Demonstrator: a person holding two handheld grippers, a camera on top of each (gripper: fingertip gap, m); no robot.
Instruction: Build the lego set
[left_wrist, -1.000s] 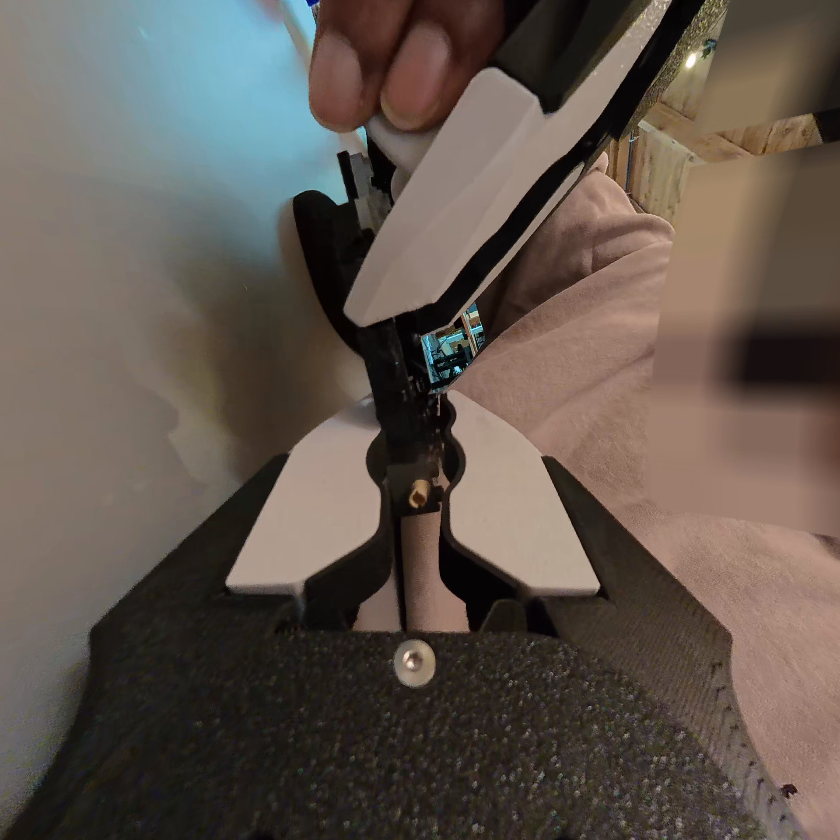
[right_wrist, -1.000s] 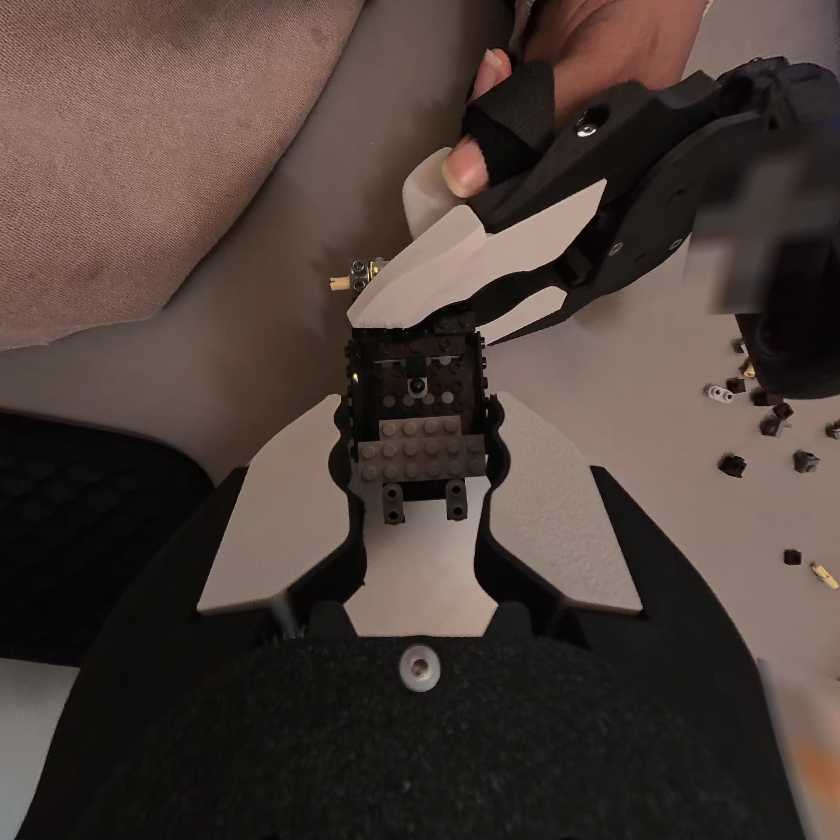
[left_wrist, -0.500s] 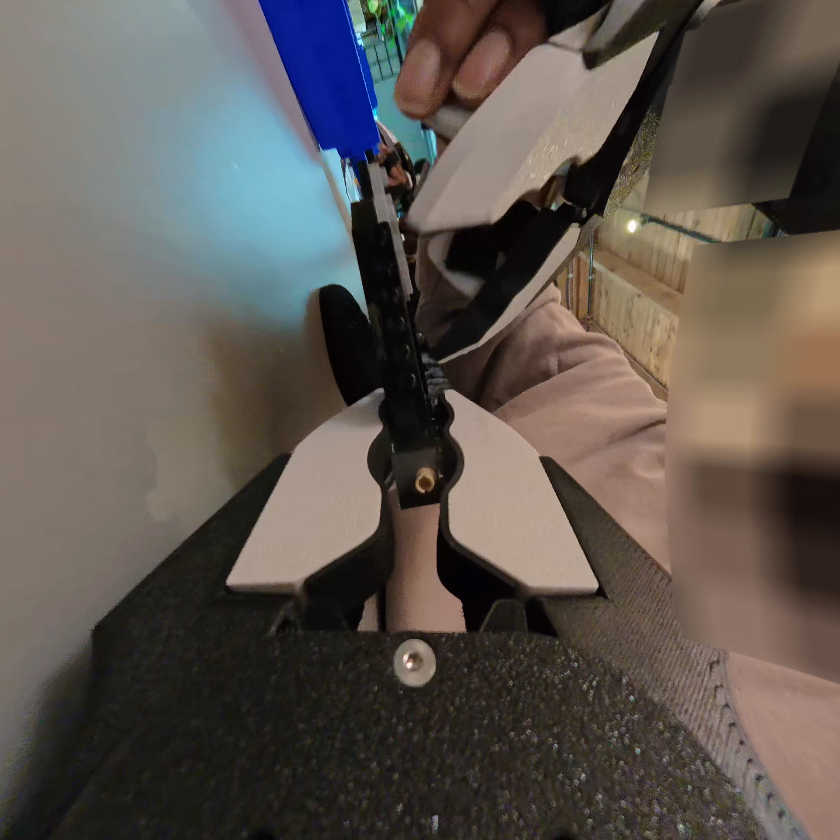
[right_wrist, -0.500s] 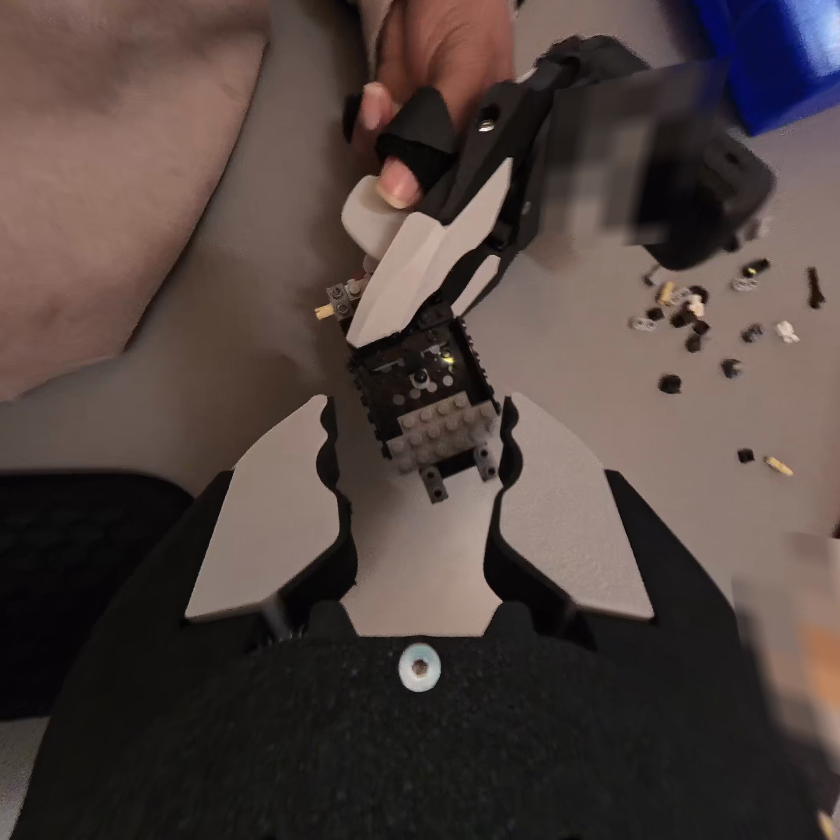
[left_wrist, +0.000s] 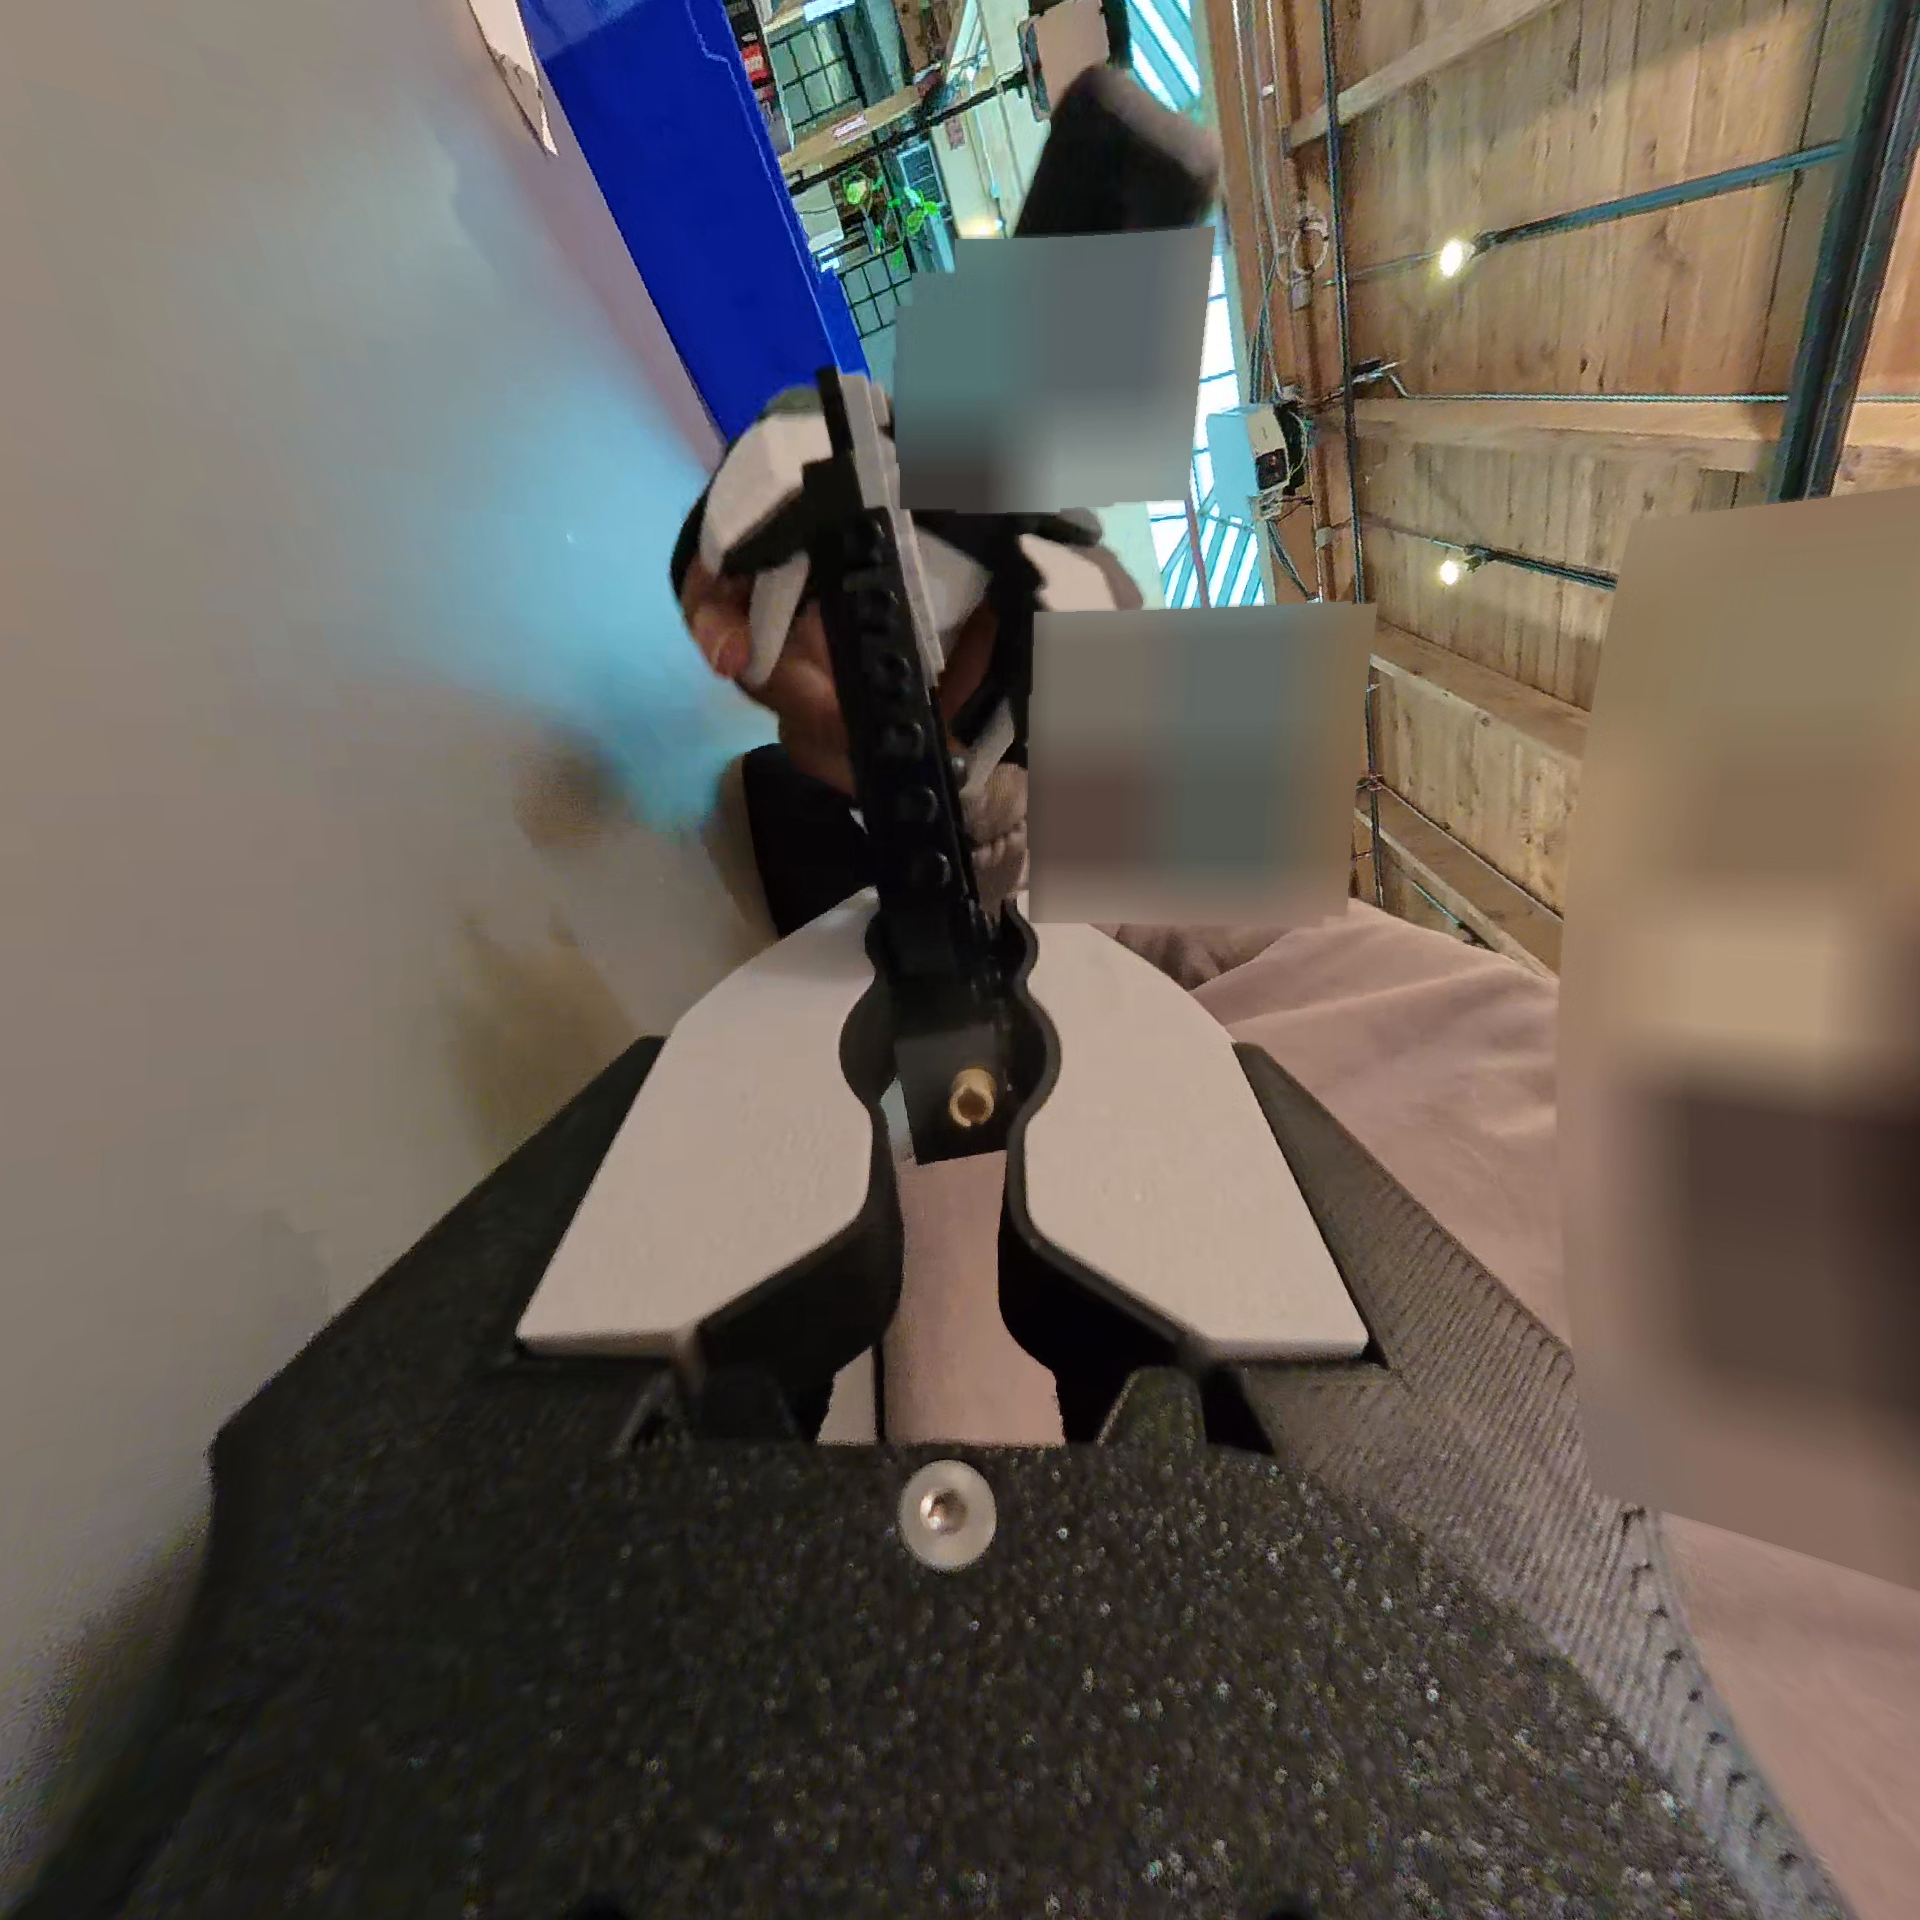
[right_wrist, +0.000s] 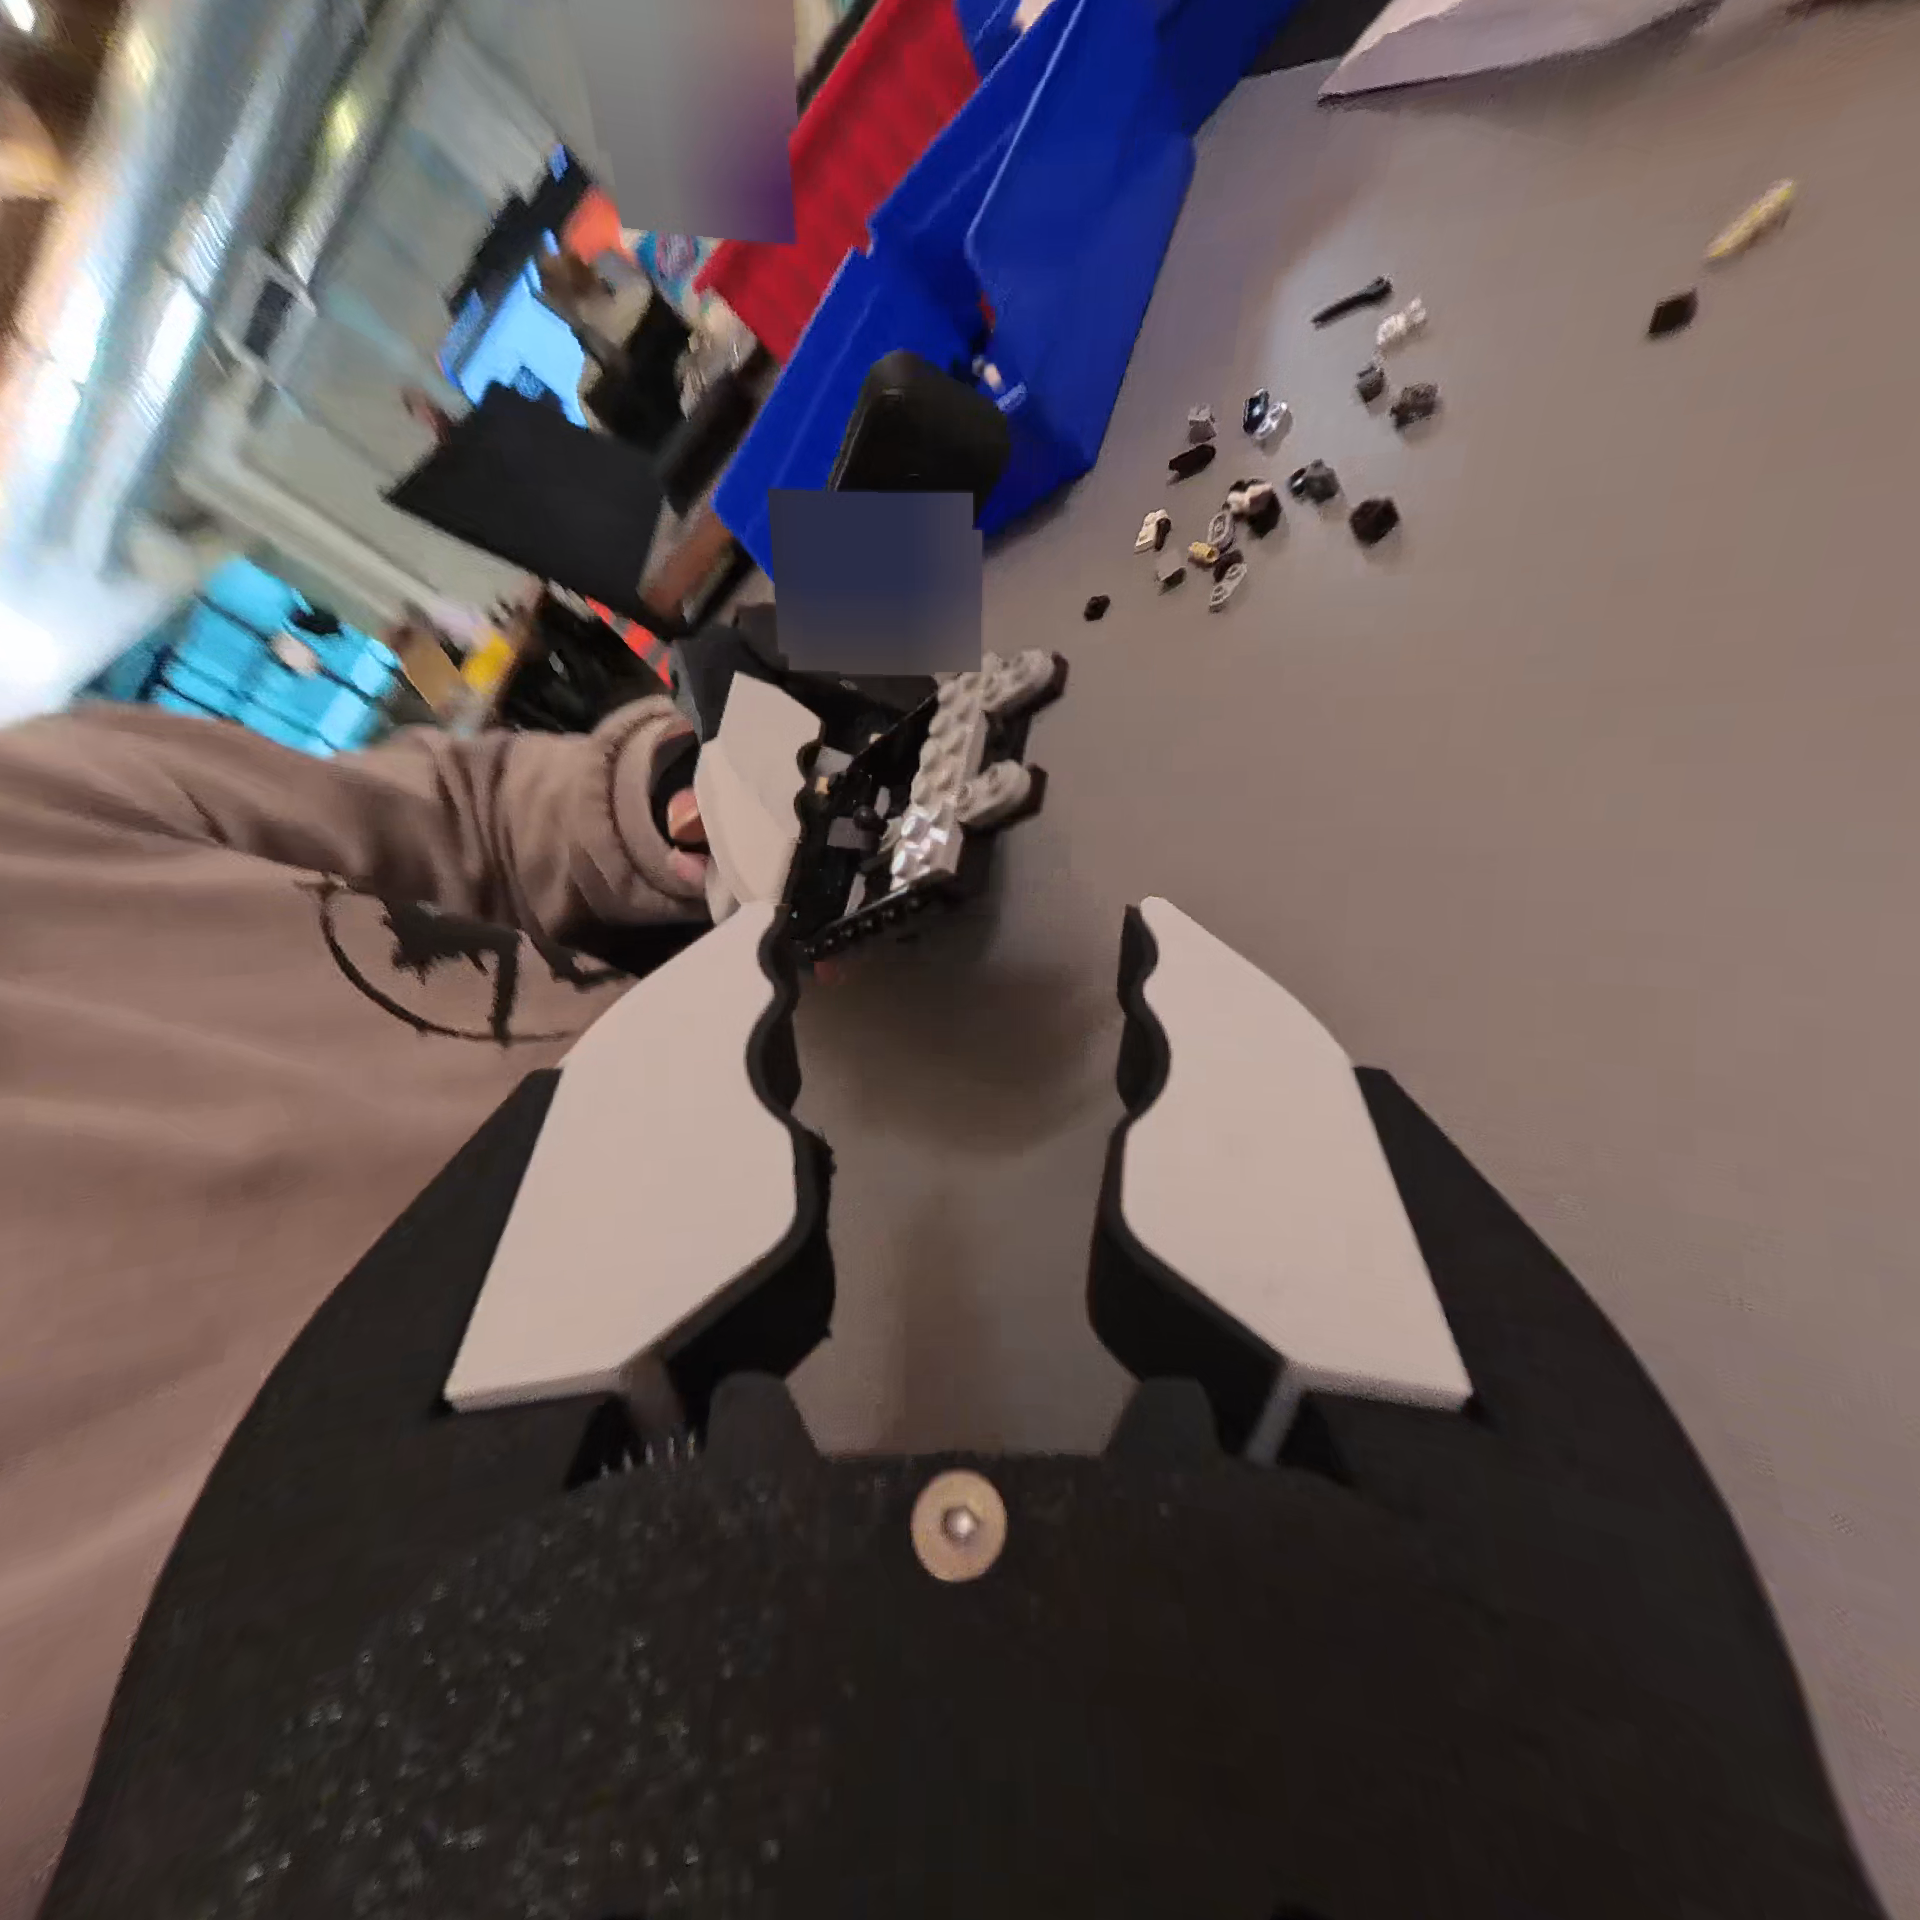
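Left jaws: your left gripper (left_wrist: 951, 1003) was clamped on the near edge of the lego build (left_wrist: 894, 727), the two white fingers nearly meeting around the thin black plate.
Left grasp detail: a small brass-coloured pin (left_wrist: 971, 1099) on the build's black end block faced the camera, just behind the fingertips.
Right jaws: your right gripper (right_wrist: 951, 920) stood wide apart with nothing between the fingers; only bare grey surface (right_wrist: 1507, 779) showed in the gap.
Lego build: you held it edge-on in the left wrist view, rising away from the jaws as a black studded strip. In the right wrist view it showed as a black tray with light grey studded plates on top, tilted, just beyond your right gripper's left fingertip and off the surface.
Left gripper from the right: its white fingers (right_wrist: 748, 790) closed on the build's far side, with your hand (right_wrist: 681, 831) and a taupe sleeve (right_wrist: 416, 821) behind.
Loose pieces: a scatter of small black, grey and tan lego parts (right_wrist: 1257, 499) lay on the surface, well apart from the build.
Farther out: blue bins (right_wrist: 1018, 260) stood at the surface's far edge; wooden wall boards (left_wrist: 1610, 260) filled the right of the left wrist view.
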